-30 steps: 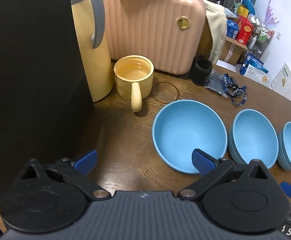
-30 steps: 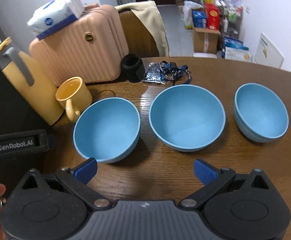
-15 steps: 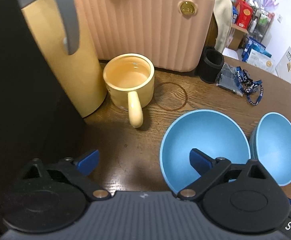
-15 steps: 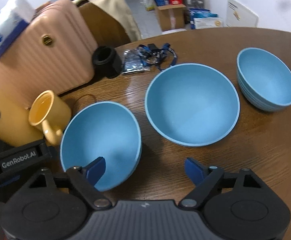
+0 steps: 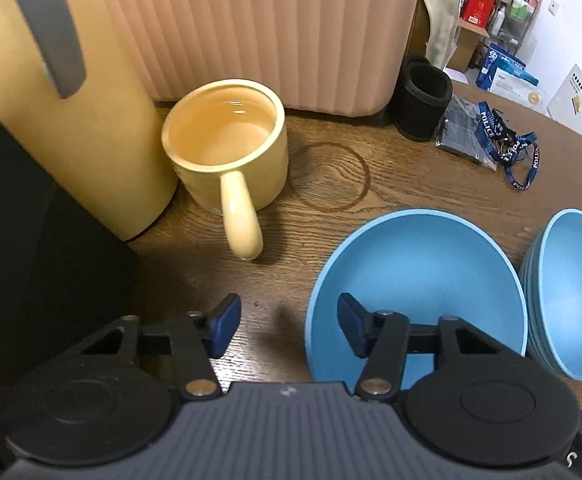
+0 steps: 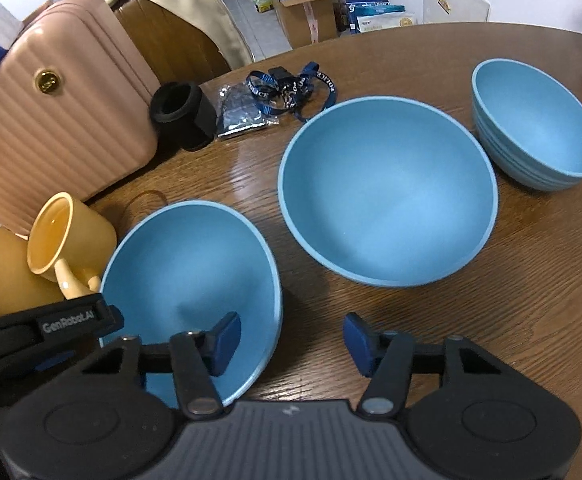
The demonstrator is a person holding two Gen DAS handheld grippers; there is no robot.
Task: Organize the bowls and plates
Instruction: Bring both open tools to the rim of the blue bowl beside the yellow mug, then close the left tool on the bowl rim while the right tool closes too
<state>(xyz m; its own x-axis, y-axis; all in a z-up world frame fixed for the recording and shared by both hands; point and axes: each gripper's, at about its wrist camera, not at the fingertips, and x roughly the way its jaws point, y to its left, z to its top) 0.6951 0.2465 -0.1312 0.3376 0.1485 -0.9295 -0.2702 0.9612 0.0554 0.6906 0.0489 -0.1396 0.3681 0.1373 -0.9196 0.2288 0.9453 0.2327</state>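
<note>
Three blue bowls stand in a row on the brown wooden table (image 6: 531, 300). The left bowl (image 6: 195, 276) shows in both views; in the left wrist view it (image 5: 419, 272) lies under my left gripper (image 5: 287, 326), which is open and straddles its left rim, one finger inside. My right gripper (image 6: 291, 338) is open and straddles the same bowl's right rim, left finger inside. The wide middle bowl (image 6: 387, 192) and a small stack of bowls (image 6: 535, 120) sit to the right. The middle bowl's edge shows in the left wrist view (image 5: 571, 288).
A yellow mug (image 5: 227, 148) with liquid stands left of the bowls, beside a yellow thermos (image 5: 51, 120). A pink suitcase (image 5: 259, 28), a black cup (image 6: 183, 114) and a blue lanyard (image 6: 291, 88) lie behind. A black box (image 5: 19, 260) is at the left.
Both grippers have moved forward and down onto the left bowl. Both jaws have narrowed, each now straddling one side of its rim.
</note>
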